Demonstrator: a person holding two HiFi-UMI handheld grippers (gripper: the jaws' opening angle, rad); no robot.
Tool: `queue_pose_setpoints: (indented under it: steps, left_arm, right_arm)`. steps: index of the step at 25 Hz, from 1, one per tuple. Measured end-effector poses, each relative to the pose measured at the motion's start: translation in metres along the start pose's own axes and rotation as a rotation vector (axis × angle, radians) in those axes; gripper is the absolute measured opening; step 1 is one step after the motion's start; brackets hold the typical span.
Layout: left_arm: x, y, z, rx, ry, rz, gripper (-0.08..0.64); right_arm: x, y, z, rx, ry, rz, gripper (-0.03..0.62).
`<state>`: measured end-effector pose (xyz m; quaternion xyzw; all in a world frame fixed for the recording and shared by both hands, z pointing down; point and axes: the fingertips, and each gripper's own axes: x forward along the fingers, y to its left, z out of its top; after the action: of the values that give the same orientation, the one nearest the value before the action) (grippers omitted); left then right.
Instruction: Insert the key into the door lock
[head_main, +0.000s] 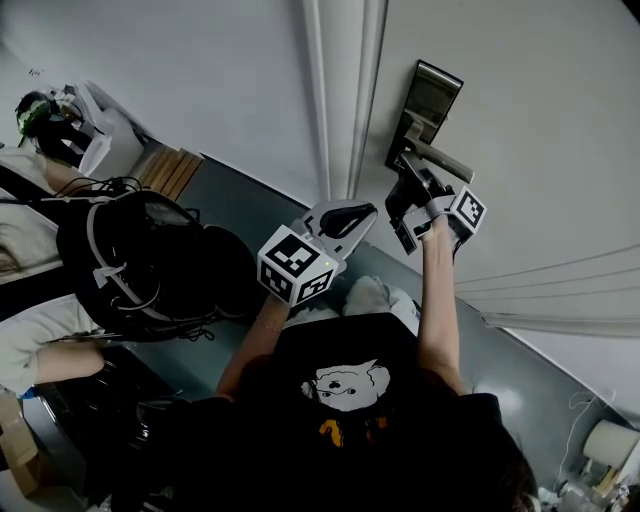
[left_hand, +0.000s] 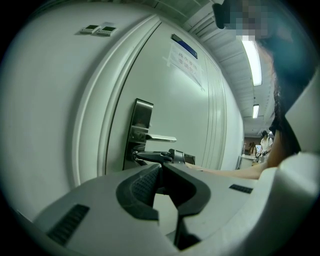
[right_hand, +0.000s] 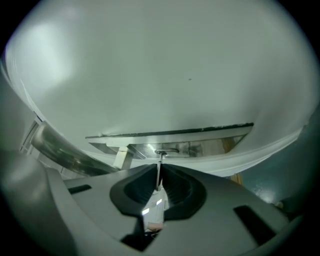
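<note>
A silver lock plate (head_main: 428, 105) with a lever handle (head_main: 443, 160) sits on the white door. My right gripper (head_main: 403, 200) is just under the handle, shut on a thin metal key (right_hand: 159, 164). The key's tip touches the keyhole (right_hand: 161, 151) in the plate (right_hand: 210, 142); how deep it sits I cannot tell. A pale tag (right_hand: 155, 210) hangs behind the key between the jaws. My left gripper (head_main: 352, 215) hovers lower left of the lock, shut with nothing in it. In the left gripper view the right gripper's fingers (left_hand: 150, 156) reach the plate (left_hand: 141, 125) below the handle (left_hand: 161, 138).
The door frame (head_main: 340, 90) runs left of the lock. A black backpack with cables (head_main: 140, 260) lies on the floor at left, next to a seated person (head_main: 30, 330). A paper notice (left_hand: 185, 62) is stuck high on the door. A white roll (head_main: 610, 445) stands bottom right.
</note>
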<state>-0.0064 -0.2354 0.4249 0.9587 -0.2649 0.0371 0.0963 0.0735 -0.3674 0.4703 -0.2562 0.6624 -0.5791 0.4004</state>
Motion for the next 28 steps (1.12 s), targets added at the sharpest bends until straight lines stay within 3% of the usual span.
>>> queue_pose_setpoints:
  steps: [9, 15, 28]
  left_arm:
    - [0.001, 0.001, 0.002, 0.003, -0.001, -0.005, 0.026]
    - [0.005, -0.006, 0.001, 0.003, 0.009, -0.025, 0.025]
    - [0.000, -0.001, 0.012, -0.034, 0.016, 0.010, 0.025]
  right_arm:
    - [0.000, 0.001, 0.002, -0.020, -0.031, 0.014, 0.037]
    - [-0.002, 0.000, 0.004, -0.054, -0.064, -0.011, 0.034]
    - [-0.016, -0.002, -0.002, -0.060, -0.060, -0.092, 0.043]
